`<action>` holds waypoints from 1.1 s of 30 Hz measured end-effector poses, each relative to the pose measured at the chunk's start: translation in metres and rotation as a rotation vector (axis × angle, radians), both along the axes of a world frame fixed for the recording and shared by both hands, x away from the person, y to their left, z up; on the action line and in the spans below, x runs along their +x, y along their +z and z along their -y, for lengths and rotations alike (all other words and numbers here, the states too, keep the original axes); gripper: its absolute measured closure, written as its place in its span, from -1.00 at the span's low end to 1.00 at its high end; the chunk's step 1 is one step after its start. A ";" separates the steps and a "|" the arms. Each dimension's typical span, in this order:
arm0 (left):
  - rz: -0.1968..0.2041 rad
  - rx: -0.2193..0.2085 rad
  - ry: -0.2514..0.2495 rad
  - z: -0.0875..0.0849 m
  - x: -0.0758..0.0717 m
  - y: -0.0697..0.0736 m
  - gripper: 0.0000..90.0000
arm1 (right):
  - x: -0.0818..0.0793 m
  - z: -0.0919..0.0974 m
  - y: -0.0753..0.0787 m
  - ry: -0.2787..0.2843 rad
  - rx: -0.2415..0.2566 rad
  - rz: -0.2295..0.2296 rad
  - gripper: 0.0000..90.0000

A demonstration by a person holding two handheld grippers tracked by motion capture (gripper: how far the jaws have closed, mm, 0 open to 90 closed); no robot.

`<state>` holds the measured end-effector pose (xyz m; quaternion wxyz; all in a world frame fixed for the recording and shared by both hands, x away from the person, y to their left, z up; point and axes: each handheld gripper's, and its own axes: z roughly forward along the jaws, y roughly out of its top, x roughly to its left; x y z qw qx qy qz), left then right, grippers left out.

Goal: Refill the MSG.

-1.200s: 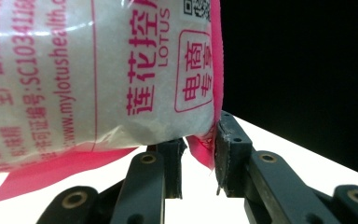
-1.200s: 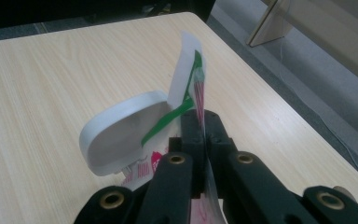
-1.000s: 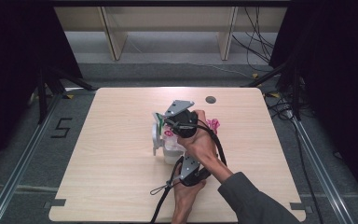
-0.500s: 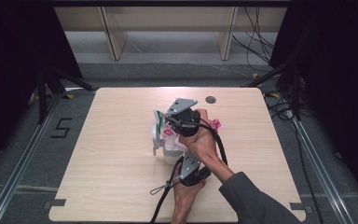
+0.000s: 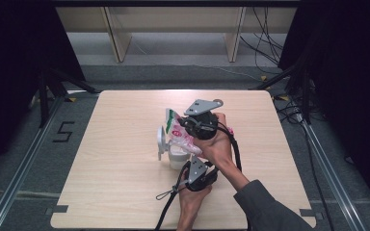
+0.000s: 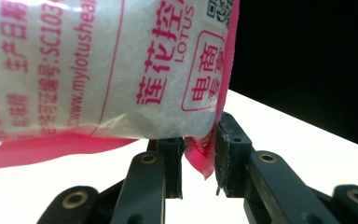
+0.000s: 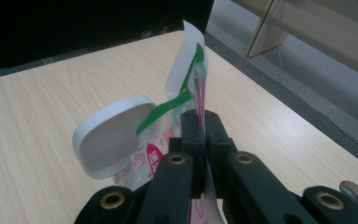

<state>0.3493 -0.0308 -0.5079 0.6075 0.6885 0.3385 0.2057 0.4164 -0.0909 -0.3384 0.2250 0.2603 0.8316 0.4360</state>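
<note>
A clear plastic bag [image 5: 178, 134] with pink print and a green strip hangs over a white container [image 5: 174, 158] whose flip lid [image 5: 161, 139] stands open. My right gripper [image 5: 187, 126] is shut on the bag's top edge [image 7: 189, 70], with the film pinched between its closed jaws [image 7: 200, 123]. My left gripper [image 5: 191, 167] sits below, near the table's front. Its jaws [image 6: 199, 154] are shut on the bag's pink bottom corner [image 6: 200, 156]. The white grains in the bag [image 6: 98, 70] loom large just above them. The open lid [image 7: 109, 135] lies left of the bag.
The wooden table [image 5: 115, 192] has bare room left, right and behind the container. A small round disc [image 7: 354, 193] lies on it to the right. Cables [image 5: 168, 207] trail off the front edge. Dark curtains and a shelf frame stand beyond the table.
My right gripper has shifted slightly to the right with the bag's top edge. The left gripper and the container have stayed put.
</note>
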 end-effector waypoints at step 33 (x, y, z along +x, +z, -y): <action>-0.145 0.101 -0.020 -0.014 -0.002 -0.011 0.18 | -0.022 0.073 -0.027 -0.029 0.313 -0.050 1.00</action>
